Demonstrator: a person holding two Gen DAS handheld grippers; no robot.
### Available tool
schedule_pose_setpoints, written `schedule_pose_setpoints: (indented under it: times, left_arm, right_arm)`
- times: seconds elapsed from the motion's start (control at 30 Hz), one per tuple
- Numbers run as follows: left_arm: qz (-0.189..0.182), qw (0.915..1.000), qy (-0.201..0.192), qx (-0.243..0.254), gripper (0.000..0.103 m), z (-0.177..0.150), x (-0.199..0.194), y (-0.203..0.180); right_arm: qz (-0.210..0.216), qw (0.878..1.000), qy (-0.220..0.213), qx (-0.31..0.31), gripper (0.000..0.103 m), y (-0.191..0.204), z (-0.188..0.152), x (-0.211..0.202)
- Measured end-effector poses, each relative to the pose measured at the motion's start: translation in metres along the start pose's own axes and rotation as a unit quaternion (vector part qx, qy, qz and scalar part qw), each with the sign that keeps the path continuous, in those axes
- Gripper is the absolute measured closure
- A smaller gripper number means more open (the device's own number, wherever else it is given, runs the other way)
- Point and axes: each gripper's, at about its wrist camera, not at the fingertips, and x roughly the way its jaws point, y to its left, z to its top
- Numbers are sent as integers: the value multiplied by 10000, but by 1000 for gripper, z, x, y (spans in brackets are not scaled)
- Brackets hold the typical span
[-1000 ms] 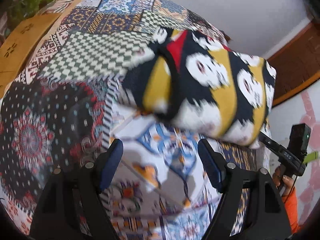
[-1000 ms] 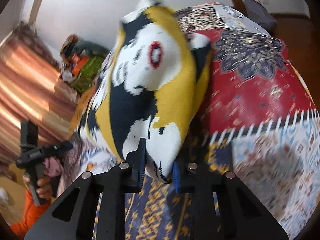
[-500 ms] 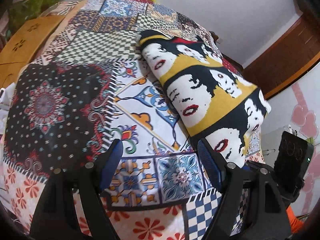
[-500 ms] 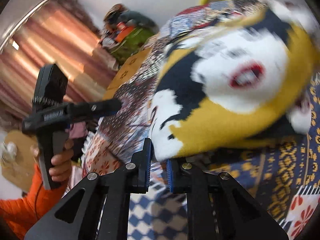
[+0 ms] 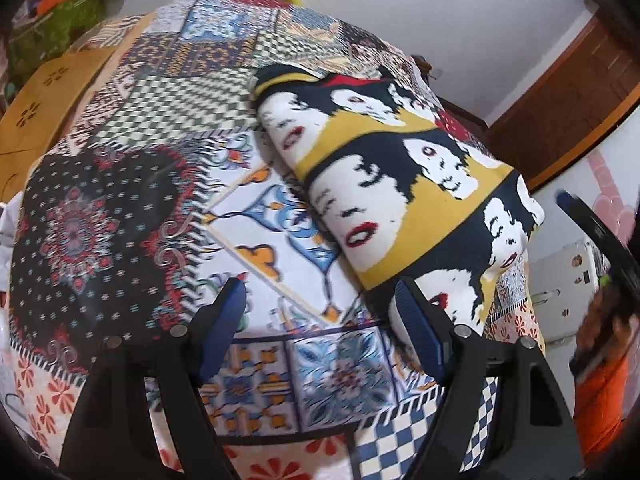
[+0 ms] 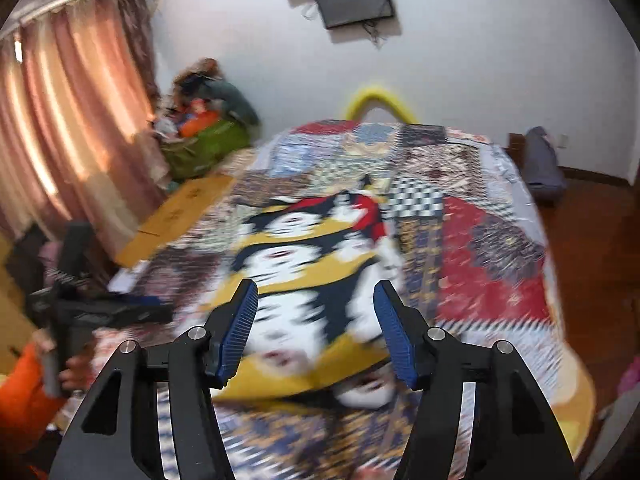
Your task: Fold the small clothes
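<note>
- The face-print garment (image 5: 400,184) lies on the patchwork bedspread (image 5: 120,200), right of centre, seemingly spread flat.
- Left tongs (image 5: 320,328) and right tongs (image 6: 316,328) both gape, released, holding nothing.
- Step, as I judge: laid out, first fold pending.
- Next: pinch a near edge with each tongs and carry it across.

Soft, even indoor light fills both views, with warm daylight glowing through the curtain (image 6: 60,128). The left wrist view is mostly sharp; the right wrist view is smeared by motion blur across the bed (image 6: 500,264). Fisheye bending and dark corners frame both.
</note>
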Motion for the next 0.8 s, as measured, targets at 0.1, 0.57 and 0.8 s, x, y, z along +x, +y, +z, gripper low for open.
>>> schedule_pose_setpoints:
  times: [0.1, 0.57, 0.8]
  left_arm:
    - [25, 9999, 29, 123, 26, 4, 7, -11]
    - [246, 9993, 49, 269, 26, 29, 28, -14]
    - [303, 9993, -85, 220, 22, 50, 40, -9]
  right_arm:
    - [104, 9994, 312, 125, 54, -15, 0, 30]
    - [75, 9931, 1019, -576, 94, -25, -62, 22]
    - [54, 9972, 540, -514, 31, -29, -8, 5]
